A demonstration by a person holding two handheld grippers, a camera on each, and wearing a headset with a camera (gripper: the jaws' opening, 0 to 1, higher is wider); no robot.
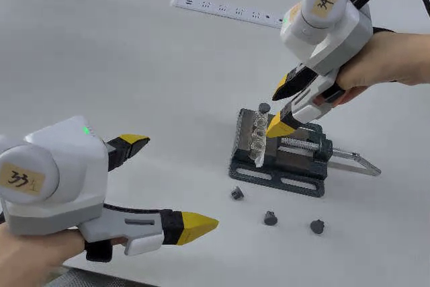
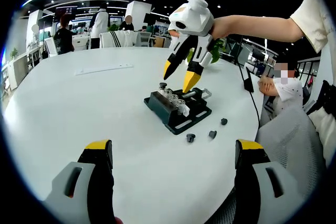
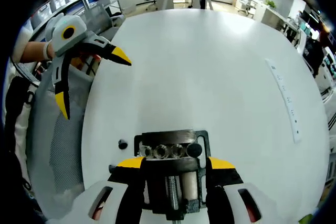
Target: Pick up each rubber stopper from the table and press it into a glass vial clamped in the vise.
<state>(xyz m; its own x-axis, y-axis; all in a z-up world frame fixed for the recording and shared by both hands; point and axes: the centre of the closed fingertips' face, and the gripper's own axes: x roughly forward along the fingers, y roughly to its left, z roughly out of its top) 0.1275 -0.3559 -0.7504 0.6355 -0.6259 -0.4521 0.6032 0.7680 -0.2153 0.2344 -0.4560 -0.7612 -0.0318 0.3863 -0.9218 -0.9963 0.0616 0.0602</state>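
Table (image 1: 101,65) bears vise (image 1: 279,166), beneath right tongs (image 1: 274,113).

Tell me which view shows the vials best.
Right gripper view: it looks onto the mouths of the vials, one stoppered. Head view shows the row aslant; left gripper view, small and far.

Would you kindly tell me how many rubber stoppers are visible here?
4. Three lie loose on the table before the vise: left stopper, middle stopper, right stopper. A fourth stopper caps the farthest vial. Others may hide behind the vise.
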